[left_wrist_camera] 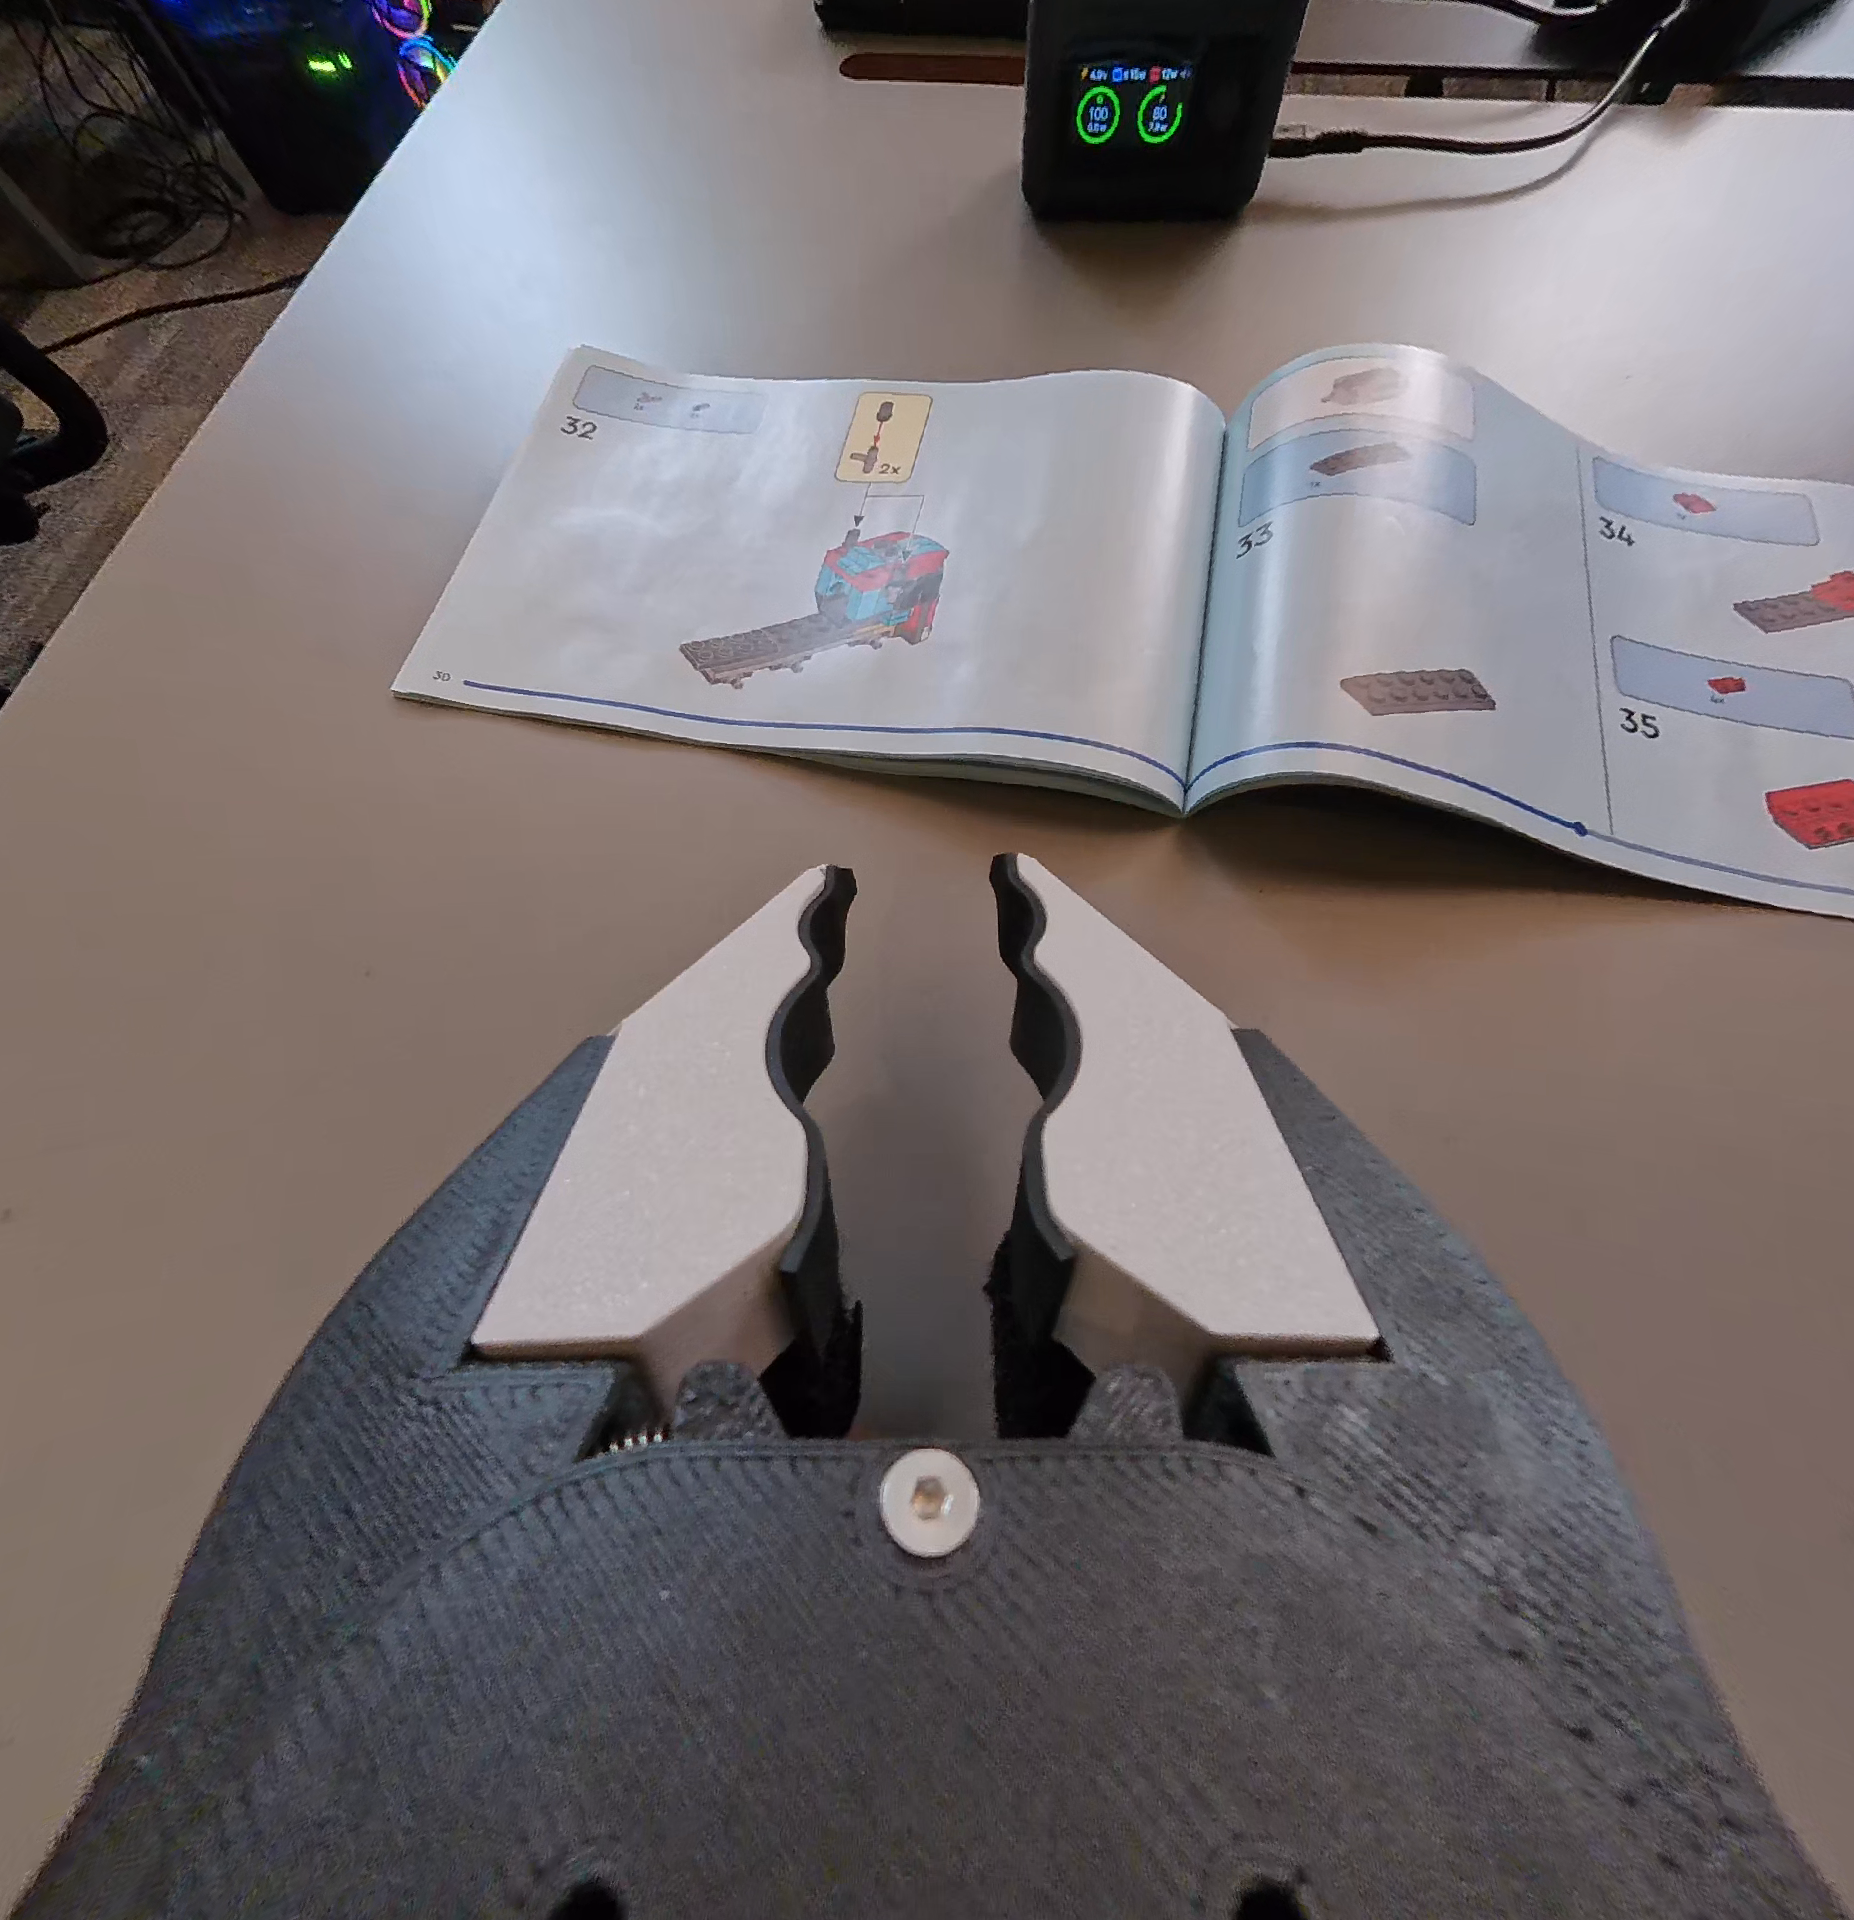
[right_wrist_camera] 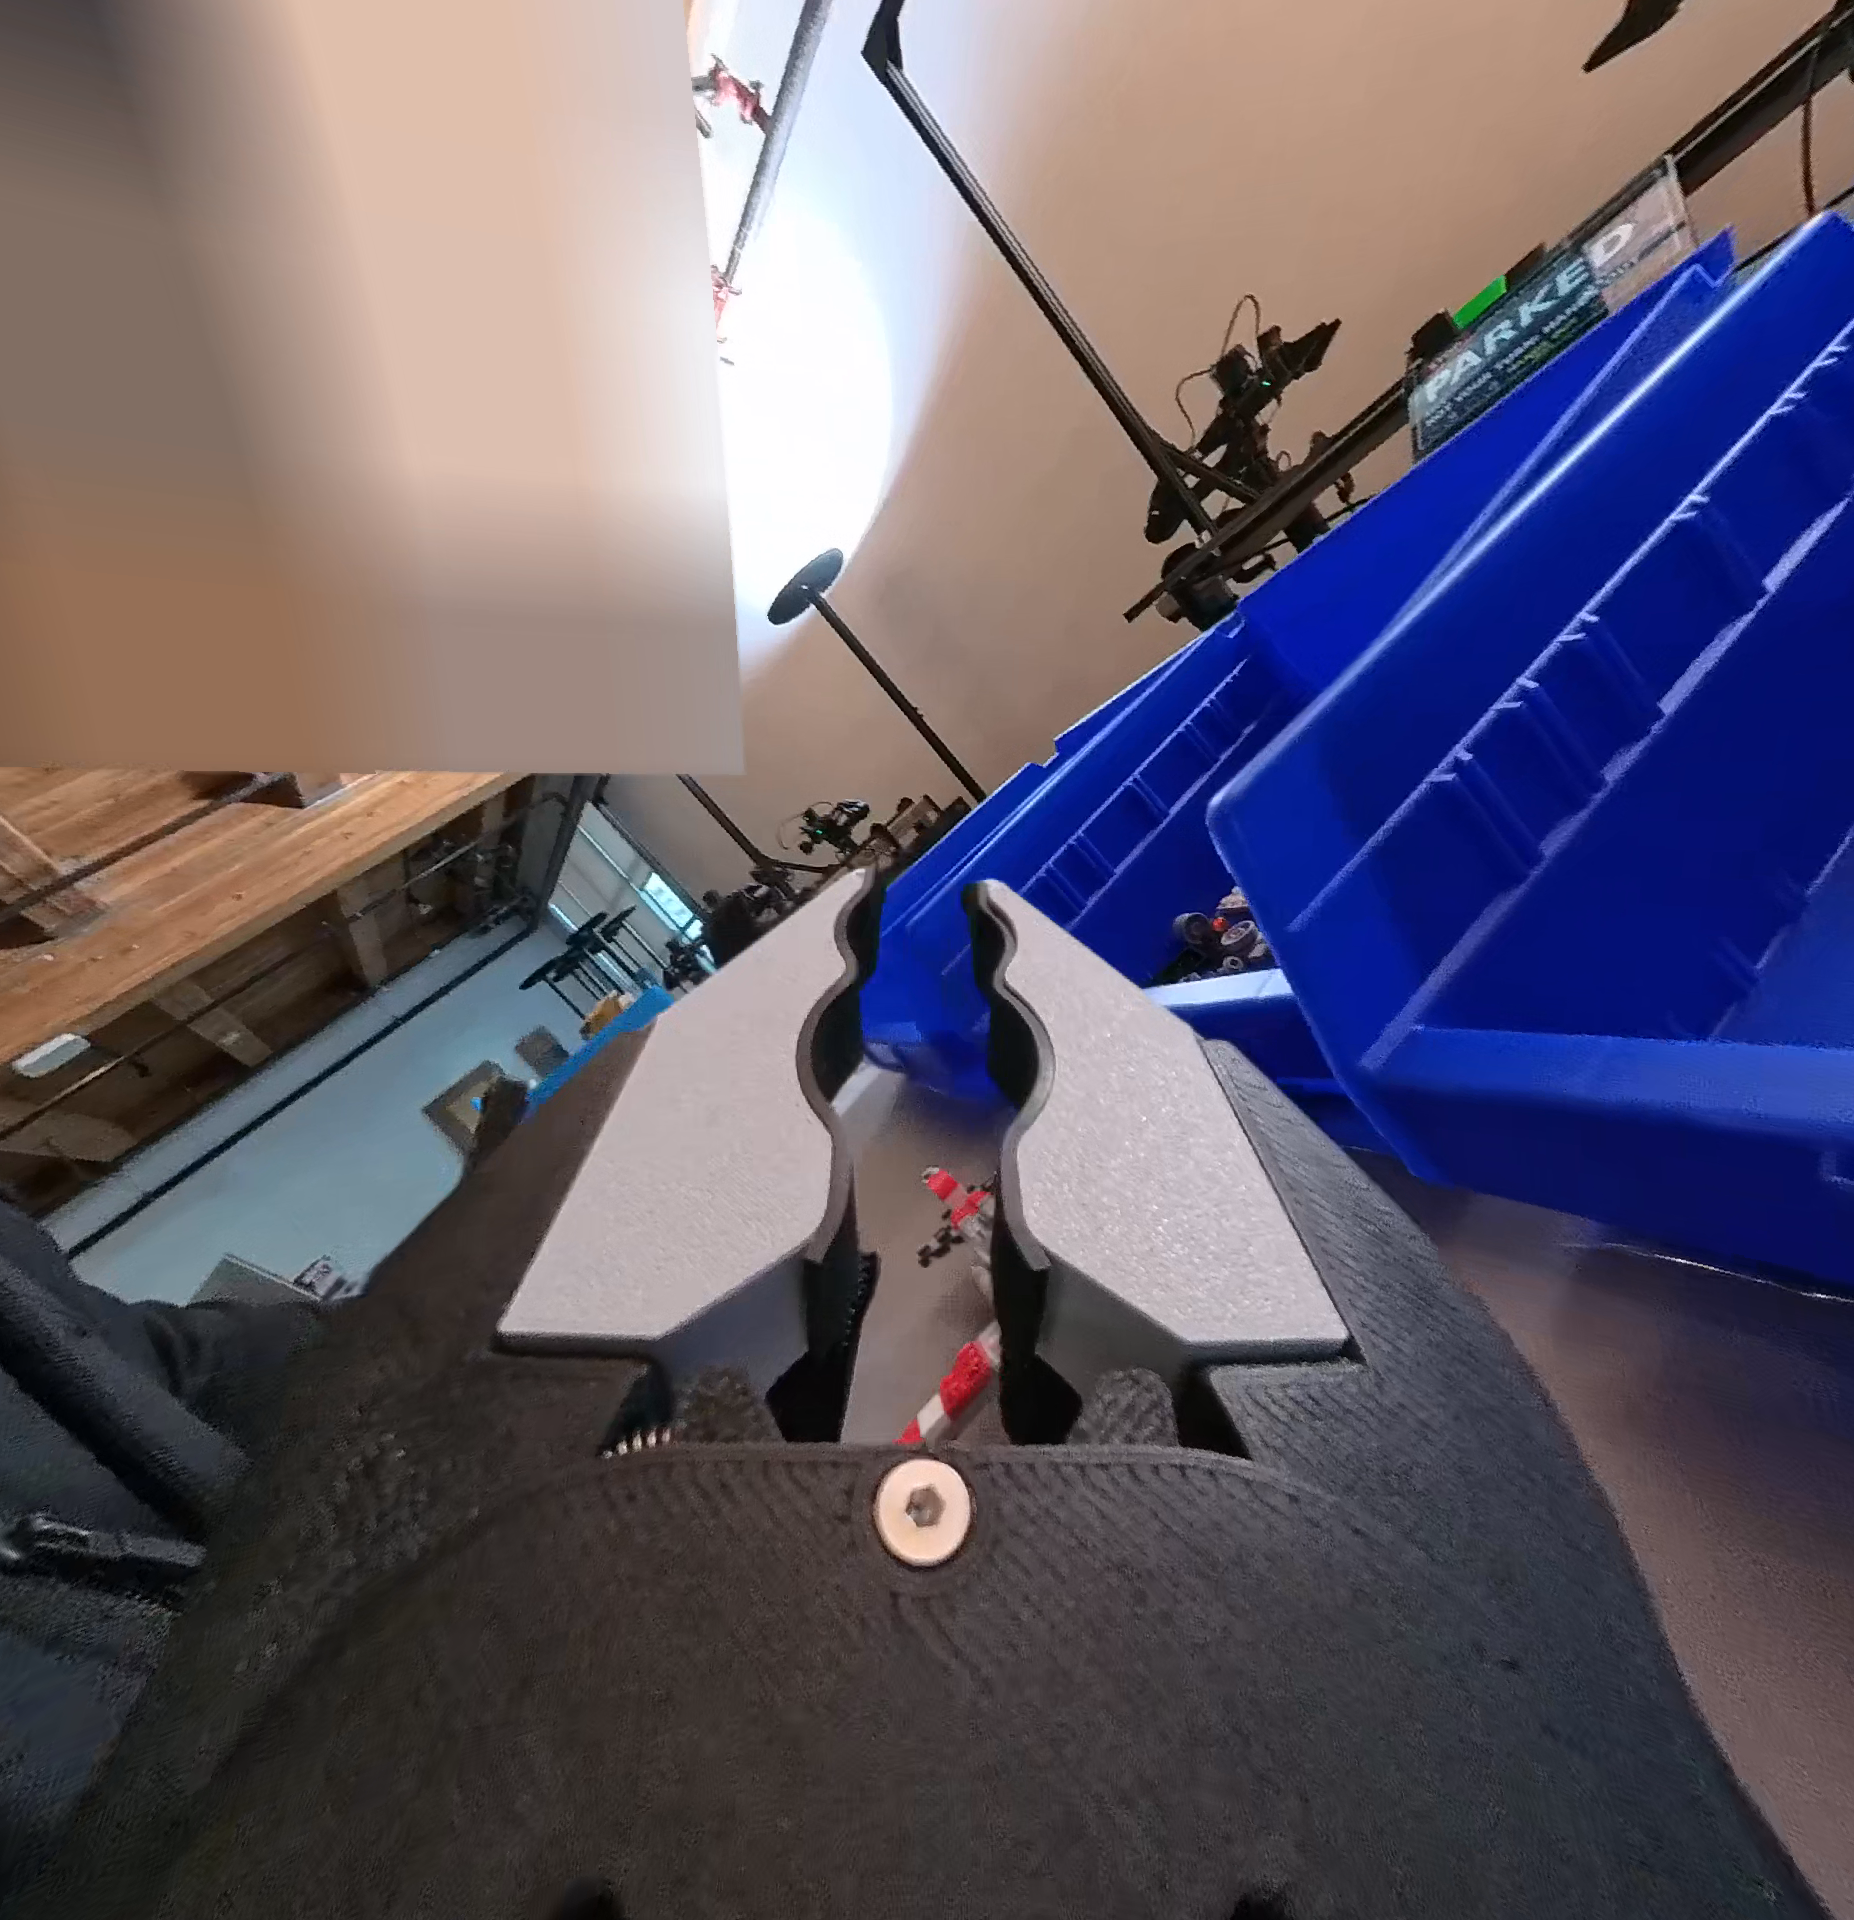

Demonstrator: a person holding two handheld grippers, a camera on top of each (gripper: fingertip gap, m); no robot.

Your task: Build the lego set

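Clearly nearer the parts: right gripper [right_wrist_camera: 921, 894], tilted hard so that wall and ceiling fill much of its view, fingers spread a little with nothing between them. Seen down through that gap, low against the inner face of the right-hand finger: red-and-white lego pieces [right_wrist_camera: 959, 1195] on the grey table [right_wrist_camera: 1681, 1455], a second striped bit [right_wrist_camera: 954, 1387] closer to the gripper's base. Long axis of the striped piece roughly diagonal, running from near the base up and rightward under the finger; exact shape partly hidden. Just beyond the tips and off to the right: blue bins [right_wrist_camera: 1525, 831], one showing small wheel-like parts [right_wrist_camera: 1219, 930] in its open front.

Farther from any brick: left gripper [left_wrist_camera: 923, 868], also parted and empty, hanging above bare table [left_wrist_camera: 279, 987]. Straight ahead of it, slightly right: open instruction booklet [left_wrist_camera: 902, 582], spine pointing roughly away. Behind that, a black device with a lit screen [left_wrist_camera: 1141, 114].

Likely next: a pick by the right, needing a tip-down and a turn to cross the piece's length.
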